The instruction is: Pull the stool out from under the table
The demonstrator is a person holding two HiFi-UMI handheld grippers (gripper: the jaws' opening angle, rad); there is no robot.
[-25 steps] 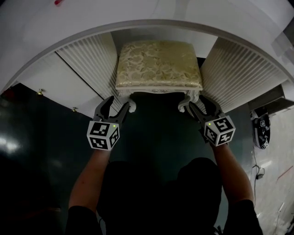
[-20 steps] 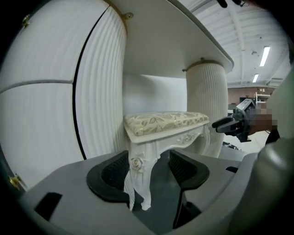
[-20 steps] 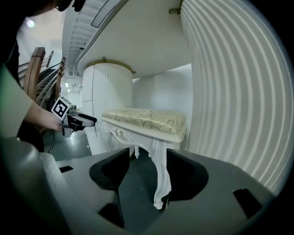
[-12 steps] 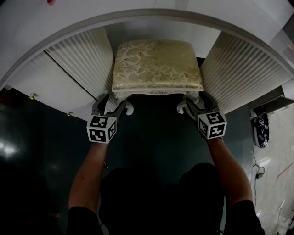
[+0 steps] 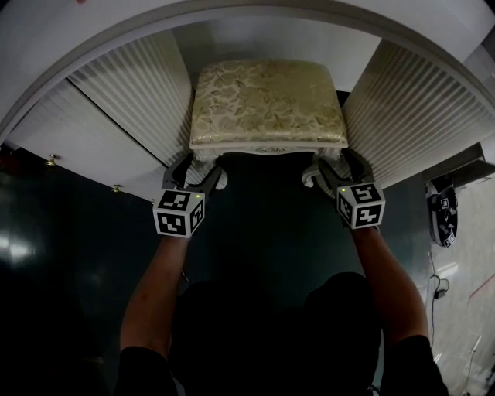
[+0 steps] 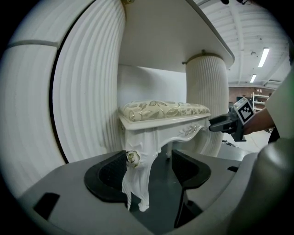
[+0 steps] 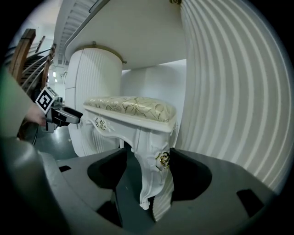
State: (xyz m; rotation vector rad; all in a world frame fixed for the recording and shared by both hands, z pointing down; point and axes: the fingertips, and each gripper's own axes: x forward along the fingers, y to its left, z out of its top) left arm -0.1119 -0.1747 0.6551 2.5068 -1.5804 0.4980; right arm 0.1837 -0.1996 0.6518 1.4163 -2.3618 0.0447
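A white carved stool (image 5: 267, 100) with a gold-patterned cushion stands in the recess under the white table (image 5: 232, 23). My left gripper (image 5: 199, 168) is at its front left leg (image 6: 138, 179). That leg stands between the jaws, against the left pad (image 6: 112, 172), with a gap to the other pad. My right gripper (image 5: 336, 164) is at the front right leg (image 7: 151, 179). Its jaws are opening, with the leg close to the right pad (image 7: 186, 172) and well apart from the left one. Each gripper view shows the other gripper across the stool.
Ribbed white pedestals flank the stool closely on the left (image 5: 131, 100) and the right (image 5: 410, 108). The floor (image 5: 263, 224) in front is dark and glossy. A black device with a marker (image 5: 441, 216) lies on the floor at the far right.
Both grippers have moved forward to the stool's front legs, and their jaws now stand wider. Each front leg has come between a pair of jaws.
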